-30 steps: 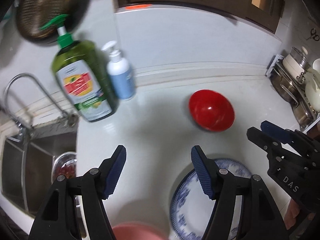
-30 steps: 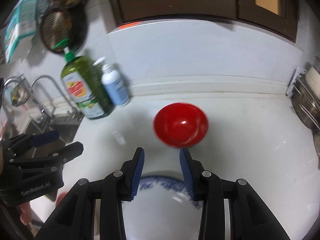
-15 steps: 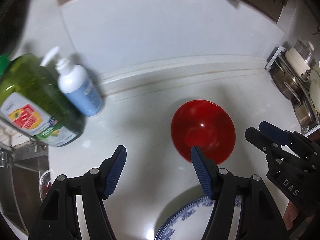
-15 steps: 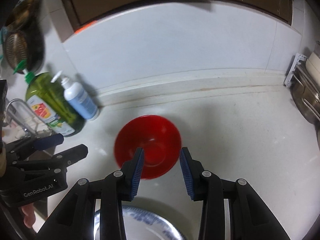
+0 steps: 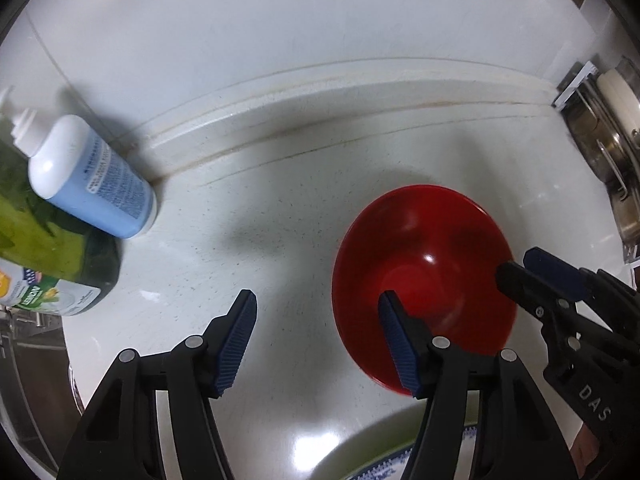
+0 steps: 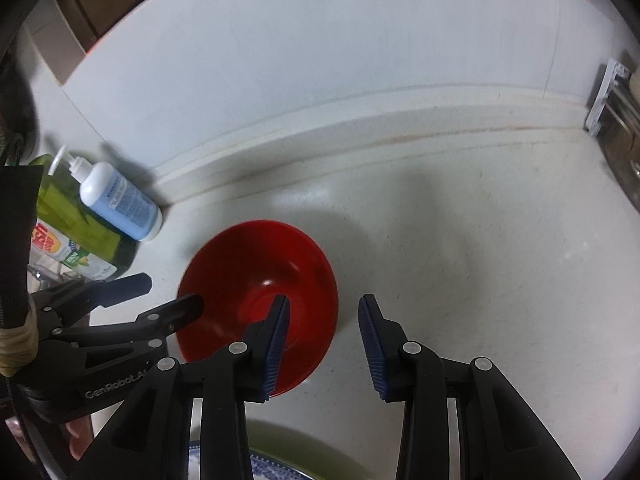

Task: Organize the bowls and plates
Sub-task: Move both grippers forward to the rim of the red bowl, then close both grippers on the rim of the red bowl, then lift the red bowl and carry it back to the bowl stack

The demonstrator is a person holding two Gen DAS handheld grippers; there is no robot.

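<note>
Both grippers have dropped toward the counter since a second ago, and the red bowl (image 5: 424, 280) now fills the lower view where a blue-patterned plate (image 5: 400, 456) lay before; the left gripper (image 5: 316, 340) hangs spread but closing, one finger over the bowl's near-left rim, the other outside it, pads not yet pressing; the right gripper (image 6: 324, 344) is parted more narrowly with nothing pinched — one finger above the bowl's right rim, the other beyond it. The bowl sits upright on the white counter (image 6: 480, 280), just behind the plate. To do this well, each should probably straddle the rim squarely and seat low before closing, as the glossy wall looks apt to slip. Room is open to the right; a blue-white pump bottle (image 5: 92, 184) and green detergent bottle (image 5: 48, 248) crowd the left, the backsplash ledge (image 5: 320, 92) runs behind, and a rack of pots (image 5: 608, 152) stands at far right.
</note>
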